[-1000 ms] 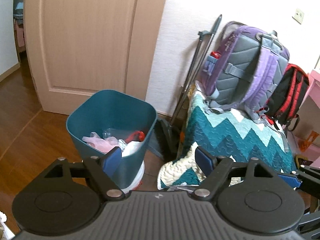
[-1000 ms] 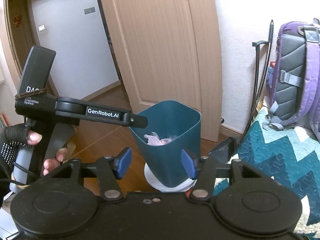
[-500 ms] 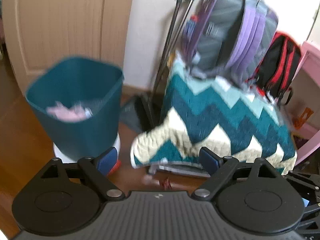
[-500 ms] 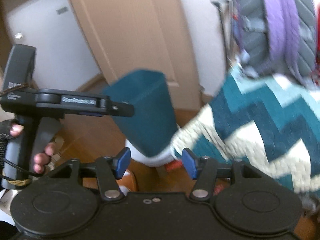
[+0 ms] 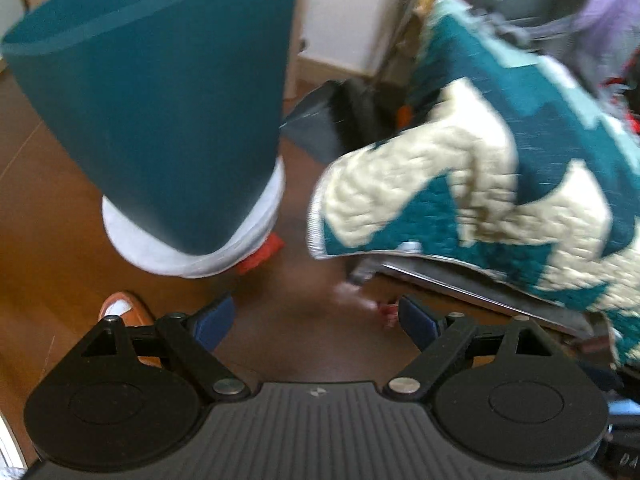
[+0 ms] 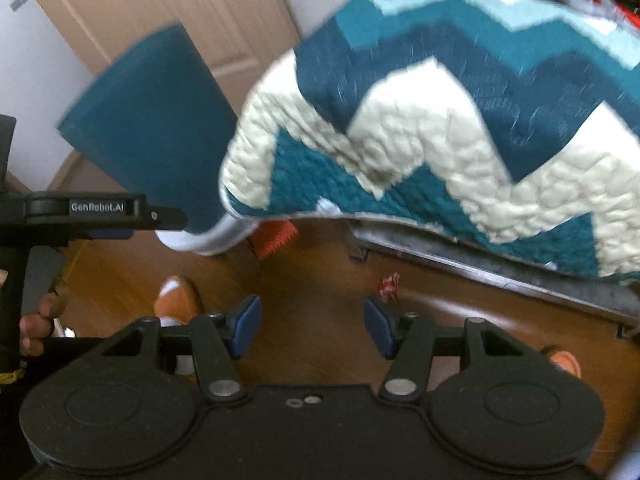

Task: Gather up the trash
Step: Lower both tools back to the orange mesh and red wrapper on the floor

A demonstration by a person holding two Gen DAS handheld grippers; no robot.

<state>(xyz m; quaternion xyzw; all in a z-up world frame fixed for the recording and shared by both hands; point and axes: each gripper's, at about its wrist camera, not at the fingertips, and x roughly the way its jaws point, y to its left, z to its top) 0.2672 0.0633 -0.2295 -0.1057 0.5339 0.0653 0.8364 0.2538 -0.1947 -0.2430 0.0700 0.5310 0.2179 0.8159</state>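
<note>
A small red-and-white wrapper (image 6: 389,286) is seen on the brown wooden floor (image 6: 320,320), just in front of the edge of a quilt (image 6: 460,152) with teal and cream zigzags; it lies near the right fingertip of the left gripper (image 5: 316,316), untouched; the jaws of this gripper are spread wide and nothing is held between them; the right gripper (image 6: 312,322) is also kept wide and empty above the floor; a teal bin (image 5: 160,92) with a white bag at its base is placed left of the quilt; an orange shoe (image 6: 178,300) is visible beside it.
</note>
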